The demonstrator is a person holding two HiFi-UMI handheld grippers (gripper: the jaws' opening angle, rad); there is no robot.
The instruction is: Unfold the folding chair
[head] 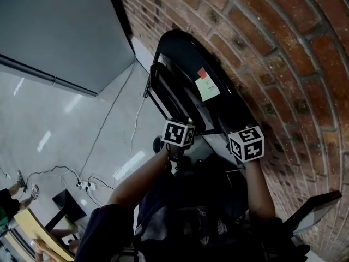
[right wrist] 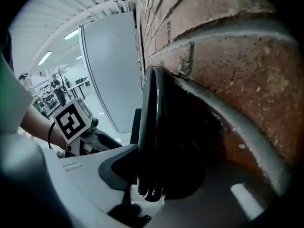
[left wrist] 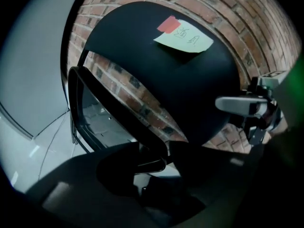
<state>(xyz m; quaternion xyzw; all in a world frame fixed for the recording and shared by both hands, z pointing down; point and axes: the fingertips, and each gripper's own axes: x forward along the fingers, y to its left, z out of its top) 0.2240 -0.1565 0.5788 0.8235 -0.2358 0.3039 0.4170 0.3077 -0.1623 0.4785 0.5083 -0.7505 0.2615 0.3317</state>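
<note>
A folded black folding chair leans upright against the brick wall, with a pale green note and red tape on its backrest. My left gripper is at the chair's left frame. In the left gripper view it is open, with the black frame tube between its fingers. My right gripper is at the chair's wall-side edge. In the right gripper view it has the folded edge filling the gap, and both fingers touch it. The fingertips are hidden behind the marker cubes in the head view.
The brick wall runs close behind the chair on the right. A grey panel stands at the left. Cables and a power strip lie on the glossy floor. A person's feet show at lower left, and a dark stand at lower right.
</note>
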